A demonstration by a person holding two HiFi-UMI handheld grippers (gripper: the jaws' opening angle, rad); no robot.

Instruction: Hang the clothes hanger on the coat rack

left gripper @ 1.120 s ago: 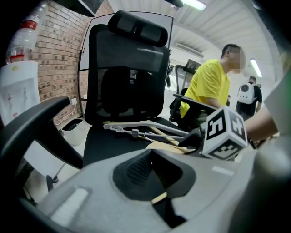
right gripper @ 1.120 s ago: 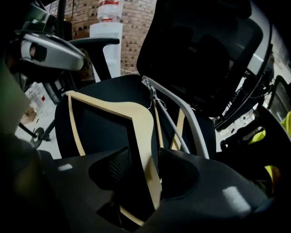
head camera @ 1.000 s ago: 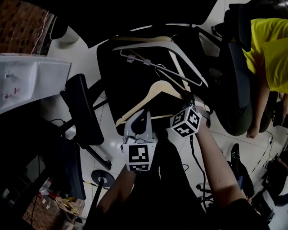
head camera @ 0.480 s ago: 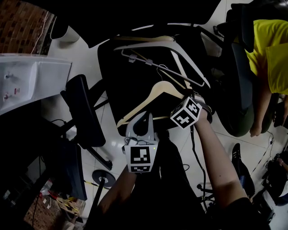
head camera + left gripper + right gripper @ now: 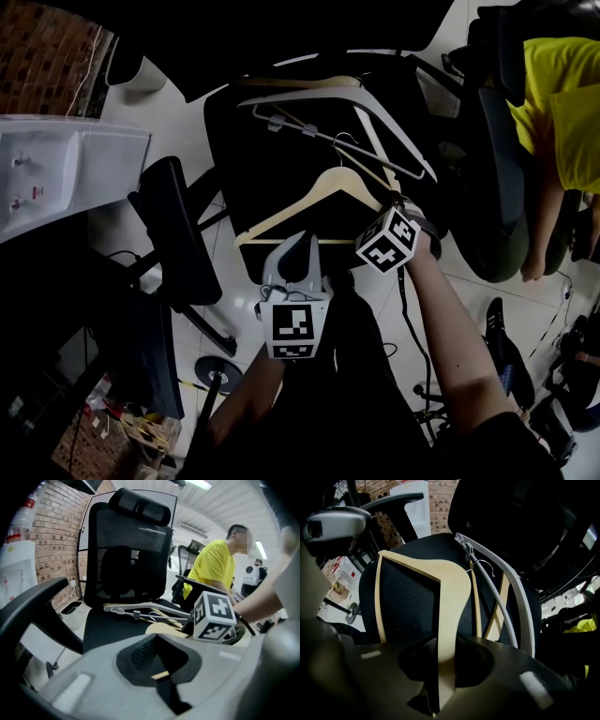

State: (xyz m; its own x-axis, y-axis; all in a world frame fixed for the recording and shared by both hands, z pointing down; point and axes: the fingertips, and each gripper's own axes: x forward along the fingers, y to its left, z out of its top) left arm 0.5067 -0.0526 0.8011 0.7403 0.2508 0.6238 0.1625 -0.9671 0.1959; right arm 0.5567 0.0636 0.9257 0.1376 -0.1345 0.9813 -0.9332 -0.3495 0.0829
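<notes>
The wooden hanger [image 5: 335, 178] lies flat on the office chair seat [image 5: 239, 141], mid-frame. Its long axis runs from lower left to right, with the hook toward the top. It looks light, stiff and smooth. The right tongs [image 5: 397, 202] have just been closing and now clamp its right arm. The left tongs [image 5: 296, 255] stand apart, empty.
</notes>
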